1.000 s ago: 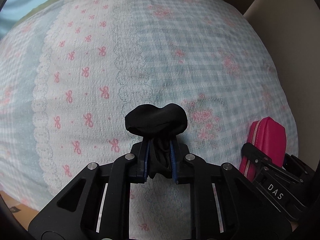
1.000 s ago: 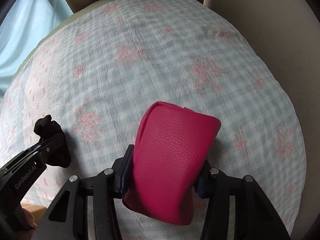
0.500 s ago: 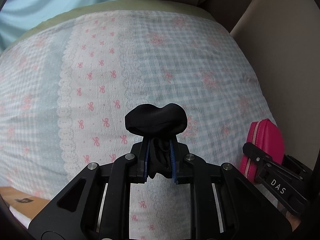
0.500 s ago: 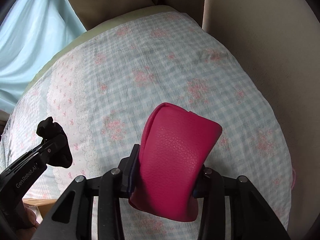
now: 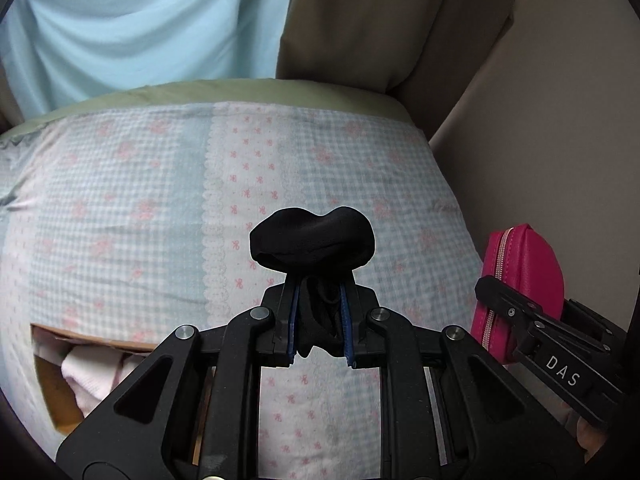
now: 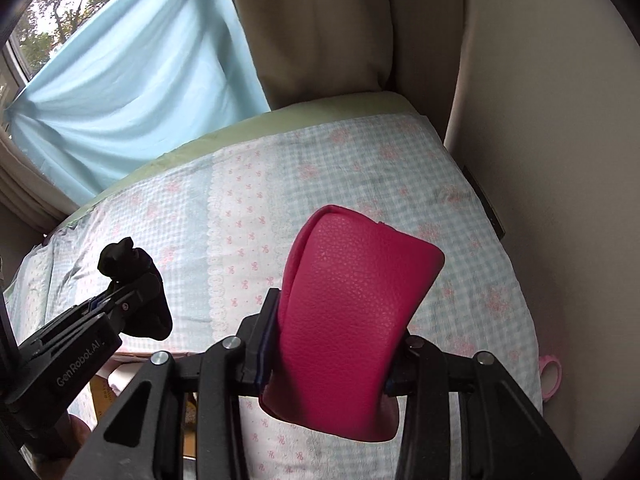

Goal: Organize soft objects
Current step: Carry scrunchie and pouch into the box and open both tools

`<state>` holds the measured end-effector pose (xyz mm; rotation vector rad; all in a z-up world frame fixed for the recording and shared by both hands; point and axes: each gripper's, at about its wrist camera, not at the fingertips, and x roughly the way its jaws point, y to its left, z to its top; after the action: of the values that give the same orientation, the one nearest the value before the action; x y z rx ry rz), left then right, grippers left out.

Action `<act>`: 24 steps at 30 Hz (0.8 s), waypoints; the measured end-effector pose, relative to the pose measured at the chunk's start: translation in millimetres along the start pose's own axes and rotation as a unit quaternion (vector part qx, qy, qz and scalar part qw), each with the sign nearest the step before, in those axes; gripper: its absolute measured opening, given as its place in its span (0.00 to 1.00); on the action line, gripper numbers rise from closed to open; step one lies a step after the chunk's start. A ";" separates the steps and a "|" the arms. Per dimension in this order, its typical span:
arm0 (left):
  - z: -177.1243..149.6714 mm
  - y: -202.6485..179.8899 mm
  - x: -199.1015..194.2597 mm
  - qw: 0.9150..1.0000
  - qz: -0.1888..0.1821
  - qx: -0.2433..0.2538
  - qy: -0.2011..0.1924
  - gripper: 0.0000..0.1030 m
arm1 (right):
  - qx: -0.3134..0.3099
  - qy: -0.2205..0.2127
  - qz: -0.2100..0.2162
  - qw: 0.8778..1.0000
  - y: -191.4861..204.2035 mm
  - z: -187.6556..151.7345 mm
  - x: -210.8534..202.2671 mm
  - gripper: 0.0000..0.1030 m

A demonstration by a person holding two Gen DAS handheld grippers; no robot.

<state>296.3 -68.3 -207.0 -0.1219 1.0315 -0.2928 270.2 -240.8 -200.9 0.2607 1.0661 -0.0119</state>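
Observation:
My left gripper [image 5: 320,320] is shut on a black rolled cloth bundle [image 5: 312,242], held above the bed; it also shows in the right wrist view [image 6: 132,280] at lower left. My right gripper [image 6: 332,344] is shut on a pink leather zip pouch [image 6: 352,324], which bulges between the jaws. The pouch also shows in the left wrist view [image 5: 520,280] at the right, beside the wall. Both grippers are lifted off the blue-and-pink patterned bedspread [image 5: 160,220], side by side.
A cardboard box [image 5: 60,396] with pale pink cloth [image 5: 96,376] inside sits at lower left, beside the bed. A light blue curtain [image 6: 132,96], beige pillows [image 6: 320,32] and a wall [image 6: 560,160] bound the bed. A pink ring-shaped object [image 6: 550,376] lies at the bed's right edge.
Both grippers have risen and pulled back from the bed with their objects. The curtain, pillows and the cardboard box have come into view.

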 end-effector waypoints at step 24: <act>-138.1 232.3 -144.5 0.994 0.069 -0.067 0.041 0.14 | -0.127 0.082 0.072 0.986 220.3 -136.8 -1.5 0.35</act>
<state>150.8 201.3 -213.1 -0.1596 1.1354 -0.1025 181.2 2.2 -216.6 0.1088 1.1970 0.2775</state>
